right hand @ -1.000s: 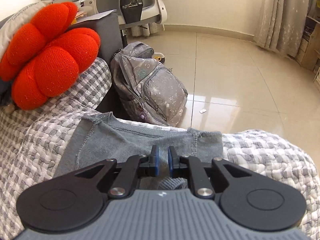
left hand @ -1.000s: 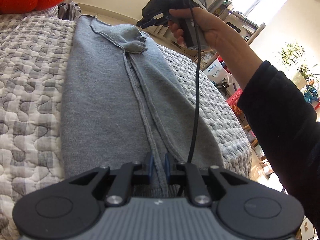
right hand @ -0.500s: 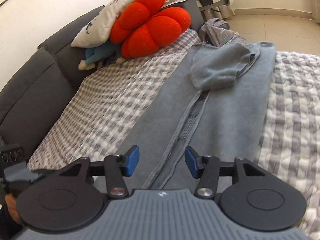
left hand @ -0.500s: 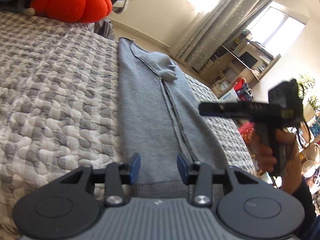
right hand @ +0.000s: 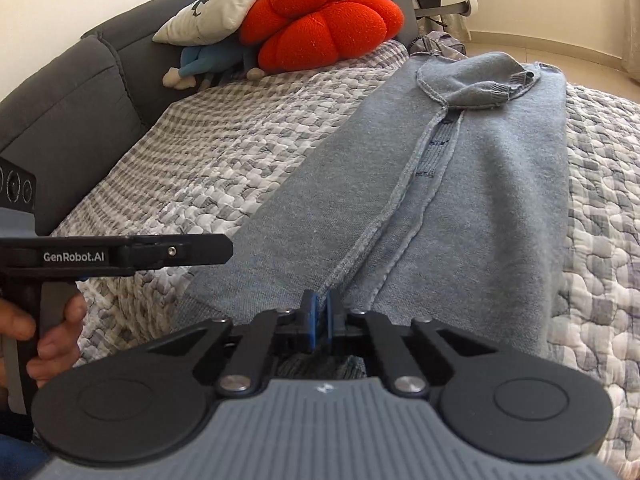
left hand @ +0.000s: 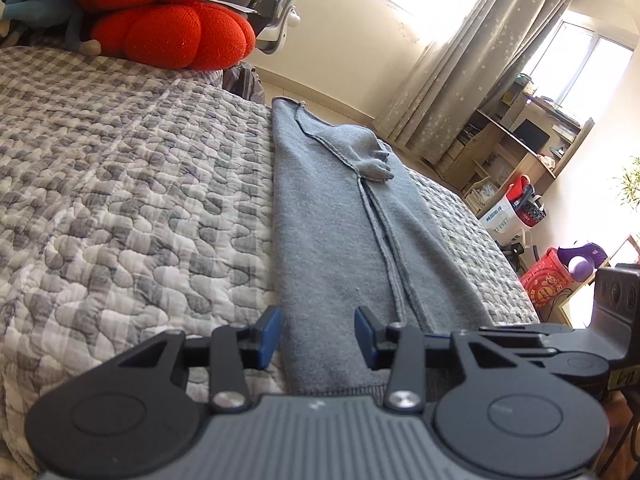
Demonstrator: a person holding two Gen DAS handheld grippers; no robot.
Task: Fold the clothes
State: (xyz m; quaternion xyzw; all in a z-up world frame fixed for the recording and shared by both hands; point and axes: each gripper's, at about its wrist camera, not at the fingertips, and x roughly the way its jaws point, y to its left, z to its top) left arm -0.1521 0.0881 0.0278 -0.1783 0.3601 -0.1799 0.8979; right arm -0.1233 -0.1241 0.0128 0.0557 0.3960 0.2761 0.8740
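One grey knit garment [right hand: 460,184], folded into a long narrow strip, lies lengthwise on the quilted checked bedspread [left hand: 120,200], its far end toward the red cushion [right hand: 320,28]. Right gripper [right hand: 320,320] is pinched closed on its near hem; left gripper [left hand: 316,336] is half-open, pads astride the hem, not pressing.

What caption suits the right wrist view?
Right gripper shut at the near hem of a folded grey knit sweater on a grey-checked quilt, left gripper alongside.

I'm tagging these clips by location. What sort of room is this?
Most likely a lived-in bedroom at home: a quilted bedspread over a bed with a padded grey headboard, a wooden desk with shelves beside a curtained window.
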